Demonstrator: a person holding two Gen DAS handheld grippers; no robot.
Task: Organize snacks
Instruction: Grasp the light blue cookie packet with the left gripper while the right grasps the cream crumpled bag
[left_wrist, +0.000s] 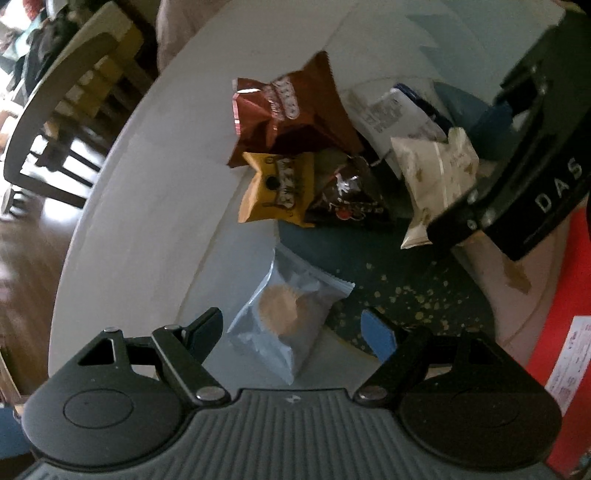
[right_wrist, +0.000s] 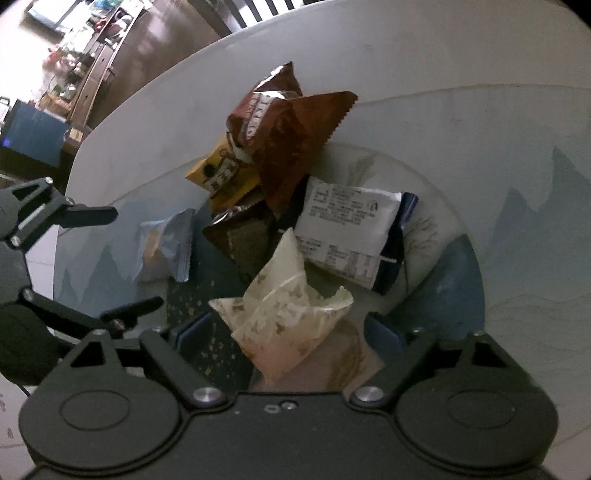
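The snacks (right_wrist: 280, 206) lie heaped on the counter (left_wrist: 155, 177), unsorted. Left tongs (left_wrist: 291, 328) gape empty around the clear packet (left_wrist: 284, 314); right tongs (right_wrist: 284, 332) straddle the cream packet (right_wrist: 284, 314), wide, not gripping.

A heap of snack packets lies mid-frame in both views. A crumpled red-brown foil bag (left_wrist: 295, 114) sits uppermost, overlapping a yellow packet (left_wrist: 277, 188) just below it. Right of the yellow one lies a dark brown wrapper (left_wrist: 351, 195). A white packet with printed text and a navy edge (right_wrist: 347, 236) lies face down toward the right. A cream packet with gold specks (right_wrist: 284, 314) is tilted at lower centre. A clear bluish wrapper holding a round pastry (left_wrist: 284, 314) lies apart, lower centre in the left wrist view.
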